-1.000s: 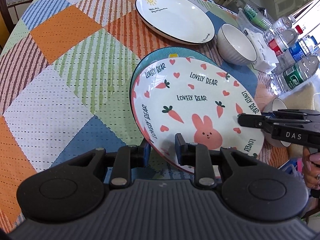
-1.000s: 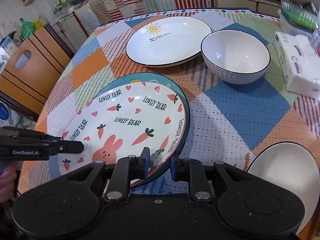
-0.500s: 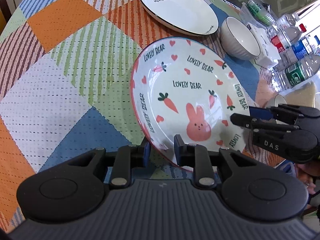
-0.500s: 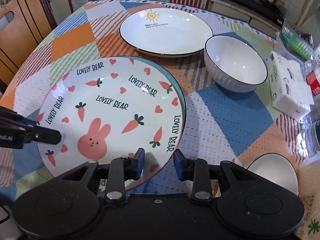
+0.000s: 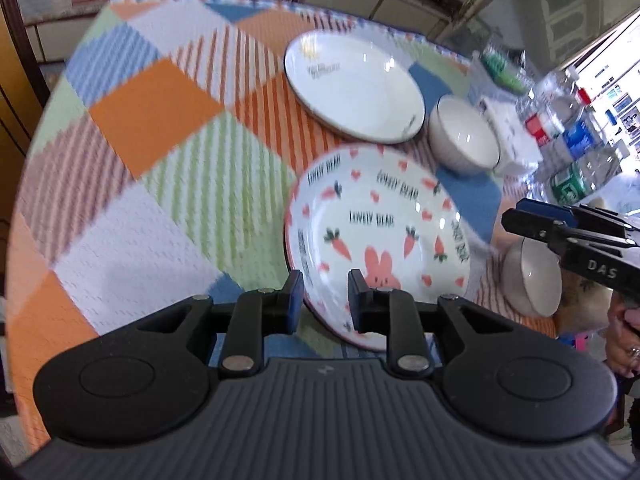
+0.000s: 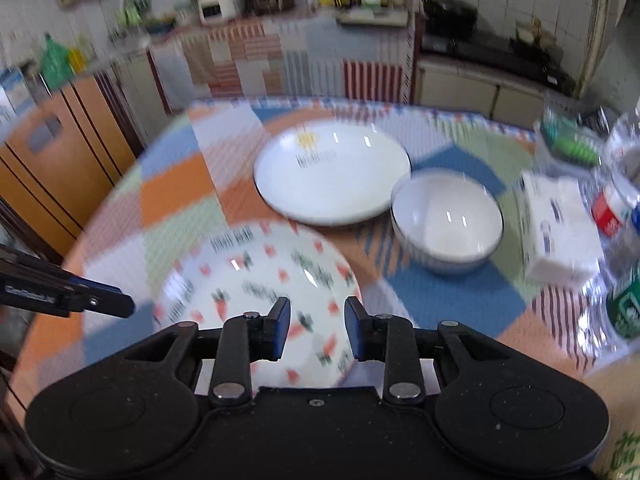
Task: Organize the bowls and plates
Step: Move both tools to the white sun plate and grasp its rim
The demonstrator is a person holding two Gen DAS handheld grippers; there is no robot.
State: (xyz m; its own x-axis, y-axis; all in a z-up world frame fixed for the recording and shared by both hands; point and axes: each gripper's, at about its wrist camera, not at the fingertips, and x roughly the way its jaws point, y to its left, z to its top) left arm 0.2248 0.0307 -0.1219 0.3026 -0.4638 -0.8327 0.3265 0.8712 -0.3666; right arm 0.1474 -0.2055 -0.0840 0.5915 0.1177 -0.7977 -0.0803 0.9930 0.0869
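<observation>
Visibly: plates (image 5: 380, 236) 2 | bowls (image 5: 464, 140) 2 | bottles (image 5: 576, 148) several

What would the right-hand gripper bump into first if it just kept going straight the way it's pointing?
Most likely the bunny-and-carrot plate: the right gripper has it directly ahead between its open fingers. Beyond it lies the patchwork tablecloth. Blur makes depth uncertain.

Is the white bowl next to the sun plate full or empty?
Empty. The white bowl shows only bare, shiny white inside, beside the sun plate.
</observation>
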